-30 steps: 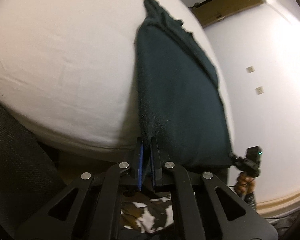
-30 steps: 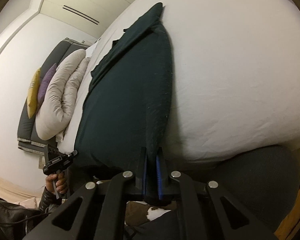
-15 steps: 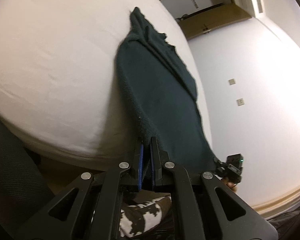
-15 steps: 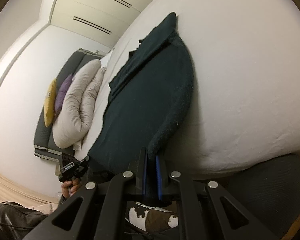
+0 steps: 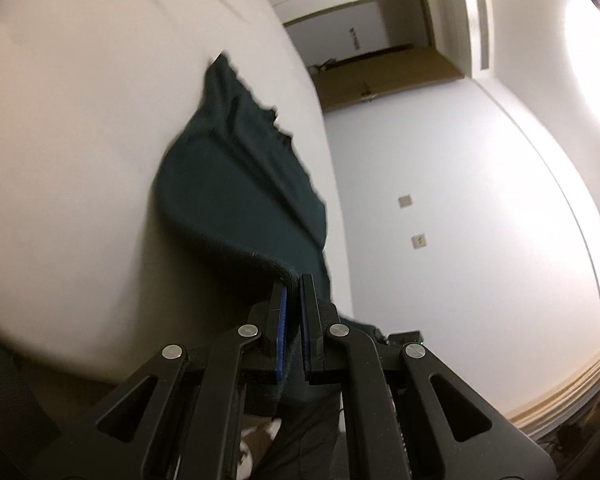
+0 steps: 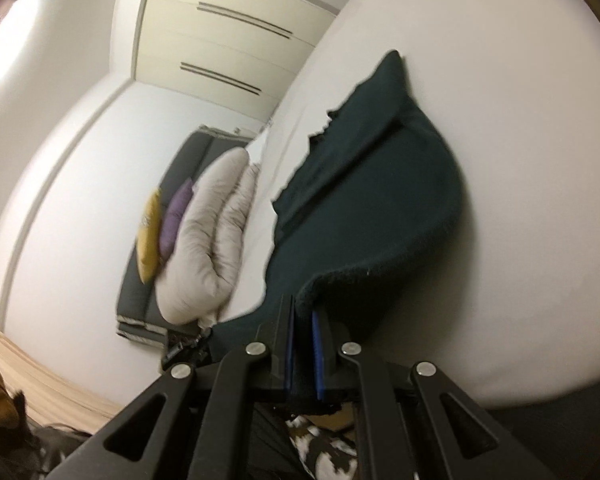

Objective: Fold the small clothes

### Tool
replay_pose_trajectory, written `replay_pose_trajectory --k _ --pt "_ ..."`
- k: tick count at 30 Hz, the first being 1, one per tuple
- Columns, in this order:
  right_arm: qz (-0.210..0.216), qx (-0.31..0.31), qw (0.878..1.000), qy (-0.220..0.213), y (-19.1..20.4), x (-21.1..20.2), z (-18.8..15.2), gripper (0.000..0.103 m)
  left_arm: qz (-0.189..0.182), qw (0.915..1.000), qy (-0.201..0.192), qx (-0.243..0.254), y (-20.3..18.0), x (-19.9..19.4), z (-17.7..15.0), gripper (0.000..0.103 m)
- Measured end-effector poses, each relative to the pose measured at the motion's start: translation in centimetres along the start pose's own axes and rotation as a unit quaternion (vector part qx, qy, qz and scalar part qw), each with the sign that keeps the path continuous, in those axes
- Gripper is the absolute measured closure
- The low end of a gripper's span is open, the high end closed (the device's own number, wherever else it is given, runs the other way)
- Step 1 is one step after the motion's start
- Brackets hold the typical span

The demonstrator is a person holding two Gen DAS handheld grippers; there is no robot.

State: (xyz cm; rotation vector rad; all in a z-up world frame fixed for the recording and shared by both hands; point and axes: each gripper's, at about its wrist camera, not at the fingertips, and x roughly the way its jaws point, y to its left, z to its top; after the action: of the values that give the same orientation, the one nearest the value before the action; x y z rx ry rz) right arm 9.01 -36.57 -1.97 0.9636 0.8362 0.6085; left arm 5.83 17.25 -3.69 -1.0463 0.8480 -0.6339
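Left gripper (image 5: 292, 292) clamps garment (image 5: 236, 184) hem | right gripper (image 6: 304, 312) pinches opposite corner | cloth lifted off bed (image 5: 80, 140) ahead, likely to fold the near edge forward

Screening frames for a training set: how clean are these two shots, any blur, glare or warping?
Left wrist view: motion-smeared cloth, blown-out glare on the wall, strong fisheye bowing of the bed. Right wrist view: soft edges on the cloth and duvet, bright patch upper left, the same barrel warp.
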Motion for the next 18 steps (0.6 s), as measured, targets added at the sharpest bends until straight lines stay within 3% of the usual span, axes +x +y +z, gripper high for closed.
replay_pose_trajectory --k 4,18 --pt "0.009 0.022 0.999 -0.028 0.2 1.3 3.0 0.094 -0.012 0.9998 -0.017 0.003 -1.1 1.3 3.6 0.099" --pt "-0.016 0.078 0.996 -0.049 -2.7 9.8 15.9 0.094 0.027 0.9984 -0.022 -0.045 1.5 11.3 17.6 0.099"
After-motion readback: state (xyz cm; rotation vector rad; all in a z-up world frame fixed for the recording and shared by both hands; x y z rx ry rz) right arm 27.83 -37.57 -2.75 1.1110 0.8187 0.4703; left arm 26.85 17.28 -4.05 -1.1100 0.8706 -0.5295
